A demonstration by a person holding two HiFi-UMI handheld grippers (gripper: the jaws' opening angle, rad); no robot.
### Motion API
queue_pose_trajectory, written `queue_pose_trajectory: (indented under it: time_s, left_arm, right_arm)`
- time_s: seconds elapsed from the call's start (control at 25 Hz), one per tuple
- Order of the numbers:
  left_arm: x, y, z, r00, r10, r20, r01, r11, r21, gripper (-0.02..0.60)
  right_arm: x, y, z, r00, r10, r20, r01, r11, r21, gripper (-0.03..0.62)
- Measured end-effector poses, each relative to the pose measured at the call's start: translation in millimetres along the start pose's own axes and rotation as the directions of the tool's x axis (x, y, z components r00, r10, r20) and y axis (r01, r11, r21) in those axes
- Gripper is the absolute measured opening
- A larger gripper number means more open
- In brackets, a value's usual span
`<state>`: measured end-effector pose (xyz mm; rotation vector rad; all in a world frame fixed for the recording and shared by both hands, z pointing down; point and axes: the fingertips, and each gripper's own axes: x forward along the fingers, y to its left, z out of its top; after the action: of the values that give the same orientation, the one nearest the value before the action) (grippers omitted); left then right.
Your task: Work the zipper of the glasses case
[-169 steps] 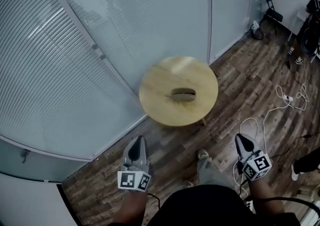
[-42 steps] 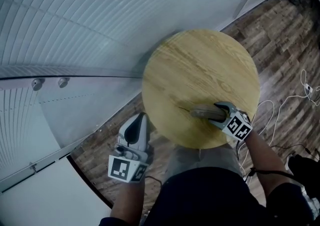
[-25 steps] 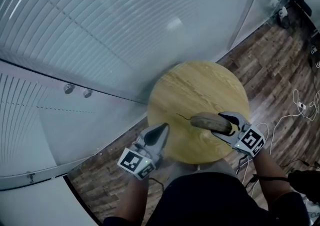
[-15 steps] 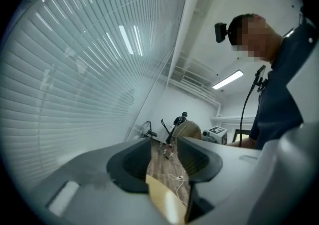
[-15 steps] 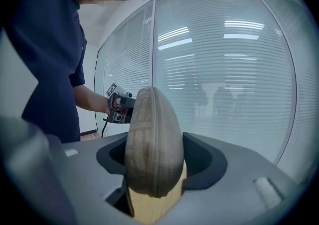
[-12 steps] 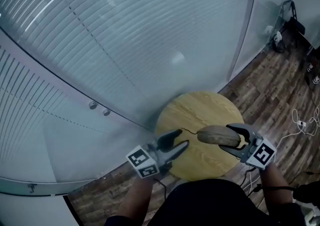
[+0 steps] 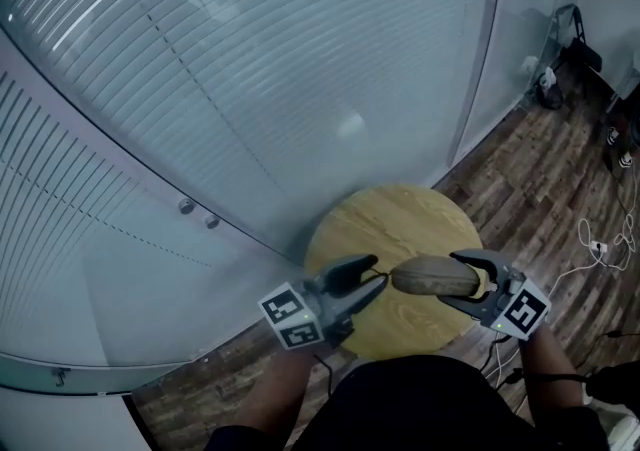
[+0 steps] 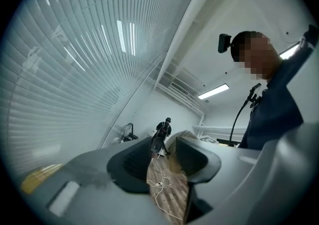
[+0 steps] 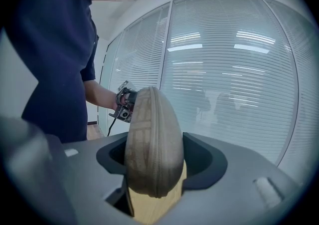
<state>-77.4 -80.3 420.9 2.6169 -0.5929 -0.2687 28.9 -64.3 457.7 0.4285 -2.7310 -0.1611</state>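
Note:
The brown oval glasses case hangs above the round wooden table, with my right gripper shut on its right part. In the right gripper view the case stands on edge between the pads, its zipper seam facing the camera. My left gripper points at the case's left end, where a thin pull cord sticks out. Its jaws have just been closing a little but stand apart. In the left gripper view nothing lies between the left gripper's jaws; the case's tan end shows just beyond them.
A curved glass wall with blinds stands behind the table. Wood plank floor lies around it, with white cables at the right and a chair at the far right. A person stands far off.
Both grippers have risen and the case has come up off the table in the right gripper. The left gripper has opened from shut and moved right to the case's left end.

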Motion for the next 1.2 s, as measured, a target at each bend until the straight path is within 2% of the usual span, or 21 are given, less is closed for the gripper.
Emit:
queue_pose_trajectory:
  time_s: [0.08, 0.28, 0.36, 0.56, 0.72, 0.8, 0.96, 1.2]
  left_arm:
    - [-1.2, -10.2, 14.4, 1.000, -0.011, 0.004, 0.011, 1.000, 0.000, 0.116]
    - [-1.4, -25.2, 13.3, 1.000, -0.031, -0.003, 0.031, 0.999, 0.043, 0.011]
    - [-2.3, -25.4, 13.5, 1.000, -0.015, -0.009, 0.016, 0.997, 0.070, 0.008]
    - [-6.0, -18.8, 5.3, 0.996, 0.039, -0.083, -0.028, 0.991, 0.129, 0.006]
    - [-5.8, -20.7, 11.3, 0.993, 0.043, -0.106, -0.028, 0.990, 0.136, 0.006]
    - [-4.0, -26.1, 16.5, 0.990, 0.044, -0.136, -0.021, 0.986, 0.167, 0.006]
    - [5.3, -40.0, 16.3, 0.970, 0.073, -0.232, 0.000, 0.955, 0.296, 0.006]
    - [24.1, -59.1, 30.4, 0.951, 0.110, -0.289, 0.039, 0.885, 0.464, 0.006]
  right_arm:
    - [-3.3, 0.2, 15.6, 1.000, 0.001, 0.004, -0.001, 1.000, -0.006, 0.282]
    - [-5.6, 2.4, 19.5, 1.000, 0.001, 0.016, 0.000, 1.000, -0.012, 0.282]
    - [-3.5, 3.3, 17.1, 1.000, -0.002, -0.004, 0.001, 1.000, -0.014, 0.282]
    - [7.9, 8.9, 5.4, 0.999, -0.015, -0.042, 0.015, 1.000, -0.014, 0.282]
    - [16.5, 9.6, 2.6, 0.998, -0.027, -0.063, 0.025, 0.999, -0.032, 0.281]
    - [20.1, 8.4, 2.7, 0.996, -0.041, -0.085, 0.037, 0.998, -0.053, 0.281]
    - [31.0, 7.4, -8.7, 0.991, -0.087, -0.099, 0.074, 0.990, -0.123, 0.279]
    - [50.6, -1.2, -15.4, 0.972, -0.153, -0.180, 0.139, 0.987, -0.084, 0.275]
